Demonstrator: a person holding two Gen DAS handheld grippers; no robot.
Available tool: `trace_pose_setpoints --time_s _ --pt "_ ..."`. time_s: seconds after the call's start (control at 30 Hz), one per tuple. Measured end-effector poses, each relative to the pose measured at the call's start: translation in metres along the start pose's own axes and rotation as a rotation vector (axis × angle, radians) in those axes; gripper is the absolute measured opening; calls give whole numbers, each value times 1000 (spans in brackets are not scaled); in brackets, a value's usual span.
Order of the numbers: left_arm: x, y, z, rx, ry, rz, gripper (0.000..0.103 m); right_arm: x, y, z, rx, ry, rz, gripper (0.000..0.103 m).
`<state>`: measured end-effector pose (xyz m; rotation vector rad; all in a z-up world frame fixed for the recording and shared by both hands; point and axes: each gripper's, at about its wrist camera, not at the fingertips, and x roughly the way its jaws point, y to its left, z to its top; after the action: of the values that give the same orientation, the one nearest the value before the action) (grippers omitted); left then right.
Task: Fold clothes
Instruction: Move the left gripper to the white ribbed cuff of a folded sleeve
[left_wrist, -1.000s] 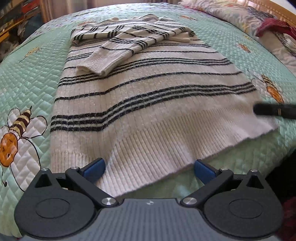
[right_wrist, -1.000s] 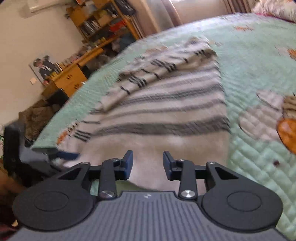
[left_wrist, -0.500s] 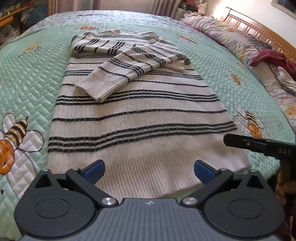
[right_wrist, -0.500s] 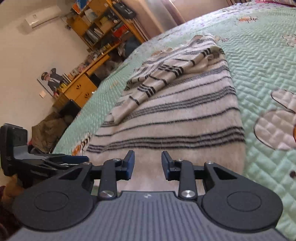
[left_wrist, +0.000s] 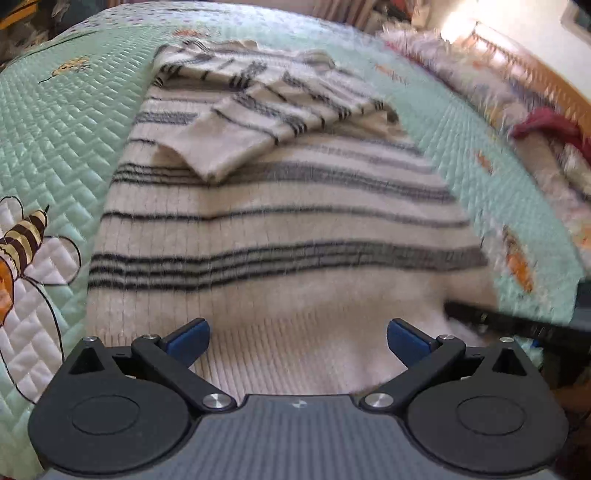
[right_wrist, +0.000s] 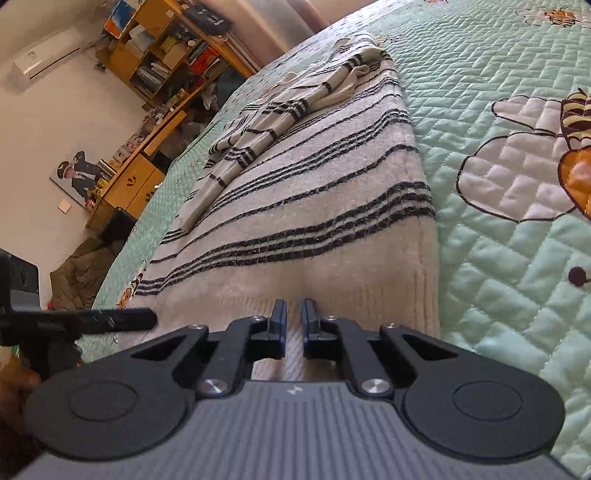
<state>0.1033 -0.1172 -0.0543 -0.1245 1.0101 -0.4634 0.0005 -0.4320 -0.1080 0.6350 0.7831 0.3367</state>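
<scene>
A white knit sweater with black stripes (left_wrist: 280, 229) lies flat on the green quilted bed, sleeves folded across its upper part. My left gripper (left_wrist: 297, 339) is wide open, its blue pads over the ribbed hem near the left corner. My right gripper (right_wrist: 293, 317) is shut on the ribbed hem of the sweater (right_wrist: 314, 206) near its right corner, with a fold of cloth pinched between the pads. The right gripper also shows in the left wrist view (left_wrist: 517, 325) as a dark bar at the hem. The left gripper shows at the left of the right wrist view (right_wrist: 92, 319).
The green quilt (left_wrist: 62, 122) with bee prints covers the bed. Pillows and a red cloth (left_wrist: 546, 125) lie by the wooden headboard on the right. A wooden shelf and desk (right_wrist: 147, 74) stand beyond the bed. Dark clothes (right_wrist: 77, 269) lie on the floor.
My right gripper has closed from partly open onto the sweater hem. My left gripper has moved closer to the hem and stays open.
</scene>
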Motion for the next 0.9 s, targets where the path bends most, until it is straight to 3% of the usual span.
trace_pose_setpoints --time_s 0.13,0.37,0.47,0.6,0.73,0.9 --pt "-5 17 14 -97 -51 -40 102 3 -3 3 53 6 19 15" --pt "4 46 64 -168 -177 1 102 3 4 3 66 -5 68 45" --pt "15 64 86 -179 -218 3 99 3 5 5 61 -7 89 52" --pt "32 75 99 -100 -247 14 91 5 2 6 72 -12 111 52" --pt "43 80 102 -34 -279 -54 89 8 0 8 73 -11 131 52" --pt "57 82 110 12 -255 -6 89 12 -1 14 67 2 144 52"
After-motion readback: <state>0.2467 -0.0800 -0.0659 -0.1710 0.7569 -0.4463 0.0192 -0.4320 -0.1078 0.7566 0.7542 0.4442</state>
